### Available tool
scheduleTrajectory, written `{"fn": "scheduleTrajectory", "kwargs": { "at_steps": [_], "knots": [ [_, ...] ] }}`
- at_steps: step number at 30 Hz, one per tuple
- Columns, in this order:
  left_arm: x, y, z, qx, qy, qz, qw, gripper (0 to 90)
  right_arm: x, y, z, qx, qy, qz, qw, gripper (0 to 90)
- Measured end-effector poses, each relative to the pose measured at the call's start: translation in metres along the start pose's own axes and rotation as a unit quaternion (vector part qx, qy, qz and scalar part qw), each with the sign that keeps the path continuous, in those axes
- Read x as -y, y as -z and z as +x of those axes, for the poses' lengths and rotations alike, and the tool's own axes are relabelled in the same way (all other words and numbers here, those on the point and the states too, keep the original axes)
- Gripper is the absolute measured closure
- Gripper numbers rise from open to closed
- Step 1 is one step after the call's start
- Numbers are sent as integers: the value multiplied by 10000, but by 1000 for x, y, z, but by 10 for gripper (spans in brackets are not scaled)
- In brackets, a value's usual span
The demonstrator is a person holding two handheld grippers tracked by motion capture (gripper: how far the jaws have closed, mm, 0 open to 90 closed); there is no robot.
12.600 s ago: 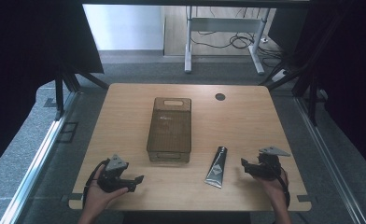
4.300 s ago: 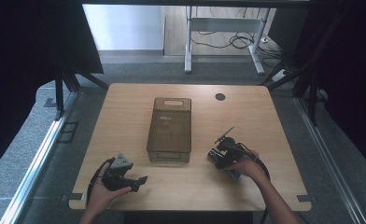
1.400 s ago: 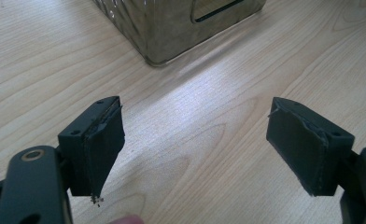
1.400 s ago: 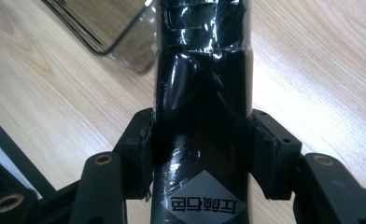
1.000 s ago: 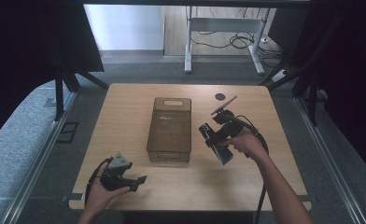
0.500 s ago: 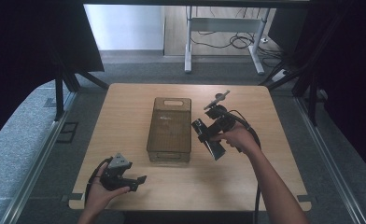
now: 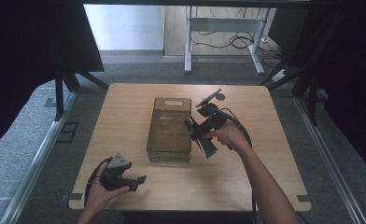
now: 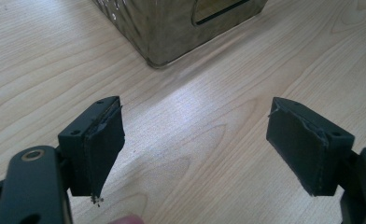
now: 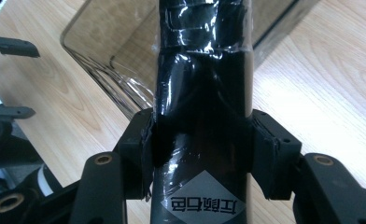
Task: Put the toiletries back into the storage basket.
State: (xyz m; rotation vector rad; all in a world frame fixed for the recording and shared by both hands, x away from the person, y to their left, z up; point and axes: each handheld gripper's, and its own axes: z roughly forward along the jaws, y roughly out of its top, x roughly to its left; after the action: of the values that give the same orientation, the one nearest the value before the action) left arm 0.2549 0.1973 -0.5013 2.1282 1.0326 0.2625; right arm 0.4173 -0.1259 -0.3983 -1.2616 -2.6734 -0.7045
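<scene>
Right gripper [image 7: 200, 135] was clamped on a black tube [image 9: 202, 93], both pads pressing its sides just above a grey diamond label with printed characters; in the right gripper view the tube ran up from the jaws across the rim of a clear smoky-brown bin [image 9: 102, 51]. From the high view the right hand [image 7: 228, 135] held that gripper off the table, just beside the bin's [image 7: 170, 125] right wall, the tube's [image 7: 207, 147] free end slanting down toward the person. Left gripper [image 7: 135, 181] sat near the front-left of the wooden table [image 7: 274, 140] in the left hand [image 7: 99, 191], well apart from the bin. Its jaws stood wide apart with nothing between them, bare tabletop [image 8: 204, 140] beneath and a bin corner [image 8: 172, 28] ahead.
</scene>
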Motion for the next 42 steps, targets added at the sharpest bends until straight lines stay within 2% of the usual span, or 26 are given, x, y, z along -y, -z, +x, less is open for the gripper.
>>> {"fn": "scheduleTrajectory", "kwargs": {
  "at_steps": [13, 20, 42],
  "knots": [
    [0, 0, 1, 9, -25, -10, 10000, 194, -18, -7, 8, -25, 93, 94, 9999, 471],
    [0, 0, 1, -5, 37, -29, 10000, 194, -30, -11, 13, -83, 119, 75, 9999, 471],
    [0, 0, 1, 17, 12, -38, 10000, 194, -54, -25, 18, -112, -69, 90, 9999, 471]
  ]
}}
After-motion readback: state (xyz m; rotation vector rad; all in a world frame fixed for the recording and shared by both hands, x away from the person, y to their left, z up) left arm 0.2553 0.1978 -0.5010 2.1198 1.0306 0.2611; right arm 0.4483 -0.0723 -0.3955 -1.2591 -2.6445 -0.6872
